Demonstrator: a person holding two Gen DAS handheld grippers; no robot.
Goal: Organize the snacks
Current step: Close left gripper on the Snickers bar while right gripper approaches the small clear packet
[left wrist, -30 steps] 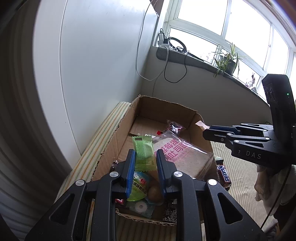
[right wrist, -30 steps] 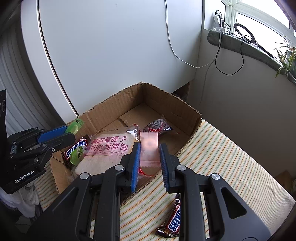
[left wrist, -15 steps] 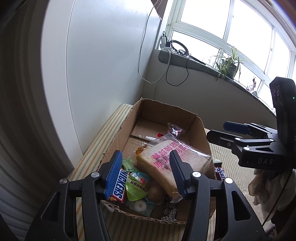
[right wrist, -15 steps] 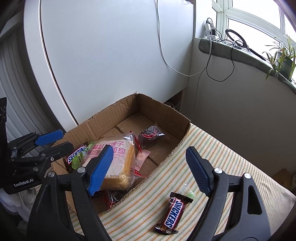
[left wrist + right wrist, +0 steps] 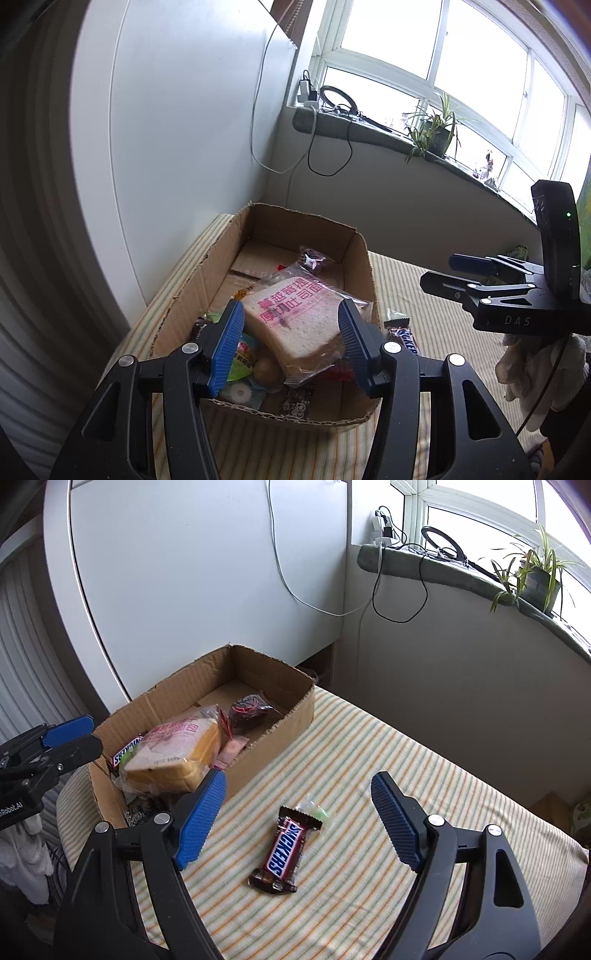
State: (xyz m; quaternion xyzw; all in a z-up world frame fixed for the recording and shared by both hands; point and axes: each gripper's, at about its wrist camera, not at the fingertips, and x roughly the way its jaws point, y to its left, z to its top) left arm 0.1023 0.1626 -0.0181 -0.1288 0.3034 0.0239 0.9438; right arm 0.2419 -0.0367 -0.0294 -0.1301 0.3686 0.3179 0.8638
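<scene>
Left gripper [image 5: 291, 343] jaws apart, empty, over brown cardboard box [image 5: 258, 664] holding the bagged pink-label toast loaf [image 5: 173, 753]. Right gripper [image 5: 299, 819] wide apart above brown Snickers bar [image 5: 284, 849] on striped cloth [image 5: 406, 775], likely lining up a pick.

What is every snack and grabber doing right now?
Left gripper: open, holding nothing.
Right gripper: open wide, holding nothing.
Cardboard box: open on top, partly filled.
Bag of toast bread: sealed, lying inside the box on other snacks.
Snickers bar: wrapped, lying flat on the striped cloth, outside the box.
Small green packet: on the cloth beside the bar.
</scene>
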